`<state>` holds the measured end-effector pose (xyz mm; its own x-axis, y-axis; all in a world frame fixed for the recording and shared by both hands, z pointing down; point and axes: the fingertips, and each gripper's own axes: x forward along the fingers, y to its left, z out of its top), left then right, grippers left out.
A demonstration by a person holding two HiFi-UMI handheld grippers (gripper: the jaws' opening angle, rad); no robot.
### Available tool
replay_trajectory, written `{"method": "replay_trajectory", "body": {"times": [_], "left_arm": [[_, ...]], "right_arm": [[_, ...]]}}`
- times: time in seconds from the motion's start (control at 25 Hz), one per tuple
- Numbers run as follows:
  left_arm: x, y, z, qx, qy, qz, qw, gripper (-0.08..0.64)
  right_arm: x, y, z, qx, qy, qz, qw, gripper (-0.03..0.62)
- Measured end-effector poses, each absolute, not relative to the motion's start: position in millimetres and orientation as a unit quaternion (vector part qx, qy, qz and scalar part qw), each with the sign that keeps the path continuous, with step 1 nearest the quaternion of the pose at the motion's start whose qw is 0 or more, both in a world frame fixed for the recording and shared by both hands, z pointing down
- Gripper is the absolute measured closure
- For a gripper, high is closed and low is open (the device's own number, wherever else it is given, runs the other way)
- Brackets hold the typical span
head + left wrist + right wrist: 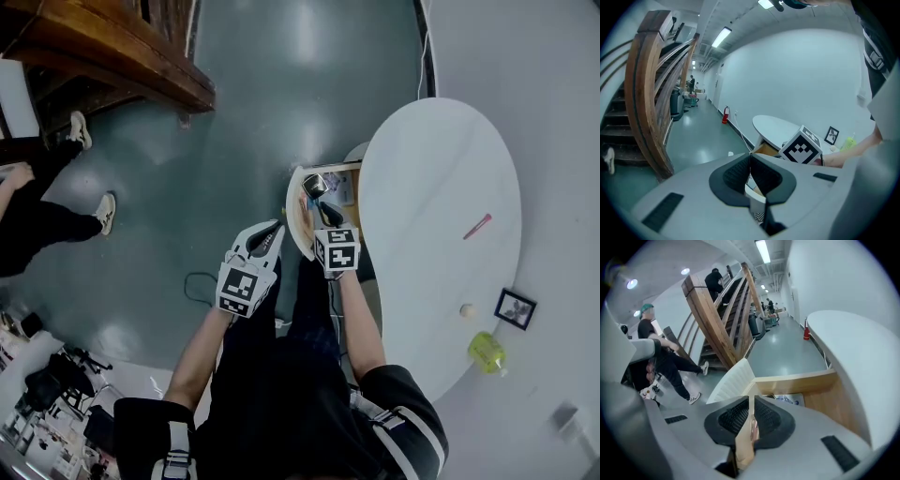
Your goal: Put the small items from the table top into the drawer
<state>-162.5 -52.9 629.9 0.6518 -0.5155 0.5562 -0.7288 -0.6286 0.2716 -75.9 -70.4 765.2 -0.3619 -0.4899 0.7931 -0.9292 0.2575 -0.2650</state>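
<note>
The red pen [477,226], picture frame [515,308] and yellow bottle [487,352] lie at the right of the frame on the white table [431,178], not yet moved to the open drawer [339,168] at centre. The right gripper [323,214] hangs over that drawer, jaws pressed together on nothing, while the left gripper [272,231], likewise closed and empty, seems to keep clear just left of it

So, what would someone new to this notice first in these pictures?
The open drawer at the edge of the white oval table stands out, with the right hand-held gripper over it. On the table top are a red pen and, lower right, a yellow-green bottle near a picture frame.
</note>
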Motion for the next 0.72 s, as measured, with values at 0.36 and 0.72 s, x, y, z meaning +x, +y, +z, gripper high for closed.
{"method": "replay_trajectory", "body": {"times": [0.36,0.72], "left_arm": [[-153.8,-70.0,579.1,0.892,-0.349,0.201,0.205,0.540],[-143.2,-88.7,503.2,0.908,-0.352,0.165,0.155,0.540]], "right_arm": [[-66.0,-85.5,697.7,0.508,-0.743,0.350,0.259,0.551],[-48.9,-99.9,597.1,0.552,-0.757,0.282,0.208,0.555]]}}
